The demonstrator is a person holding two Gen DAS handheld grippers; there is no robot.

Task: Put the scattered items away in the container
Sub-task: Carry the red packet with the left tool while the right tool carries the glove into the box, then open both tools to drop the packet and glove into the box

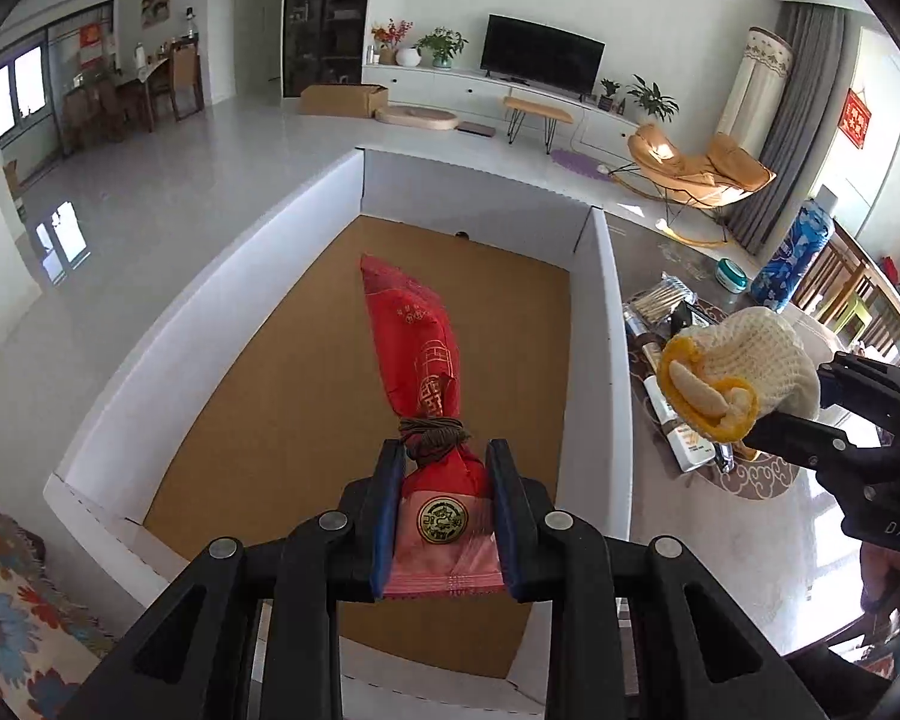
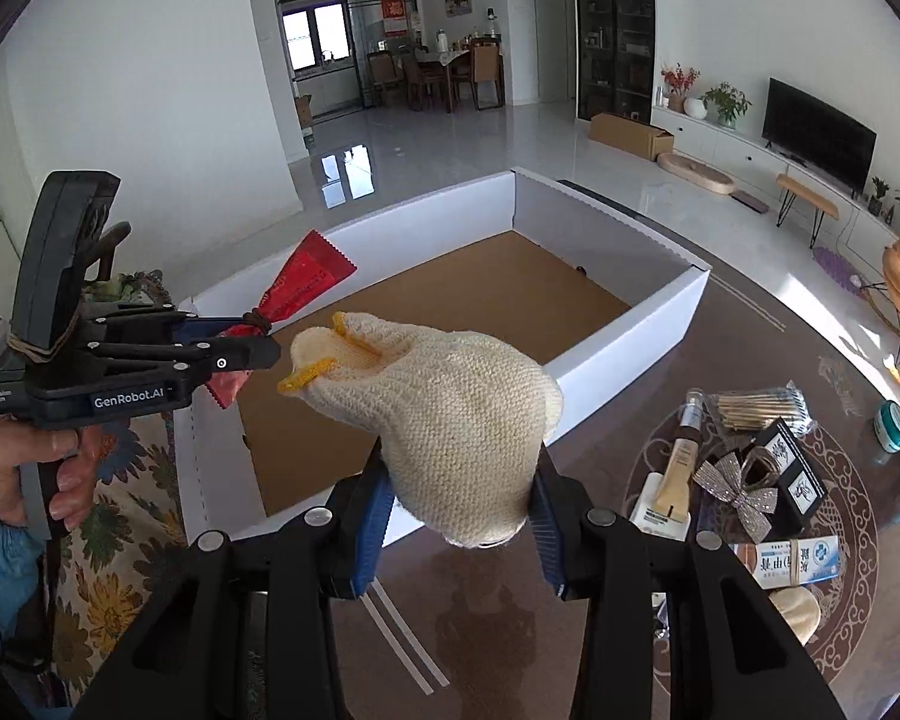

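My left gripper (image 1: 445, 456) is shut on a red foil packet (image 1: 414, 348) tied with brown cord, pinched just below the tie. The packet hangs over the brown floor of a white-walled open box (image 1: 222, 324). My right gripper (image 2: 462, 474) is shut on a cream knitted glove (image 2: 450, 420) with a yellow cuff, held above the box's near wall (image 2: 630, 348). In the right wrist view the left gripper (image 2: 258, 336) and red packet (image 2: 312, 276) sit at the left, over the box. In the left wrist view the right gripper (image 1: 804, 402) and glove (image 1: 750, 348) are at the right.
On the dark table right of the box lie a cotton swab pack (image 2: 756, 405), a tube (image 2: 681, 462), a black box with a silver bow (image 2: 780, 474), a medicine carton (image 2: 792, 561) and a teal jar (image 2: 891, 423). A flowered cloth (image 2: 120, 510) lies left.
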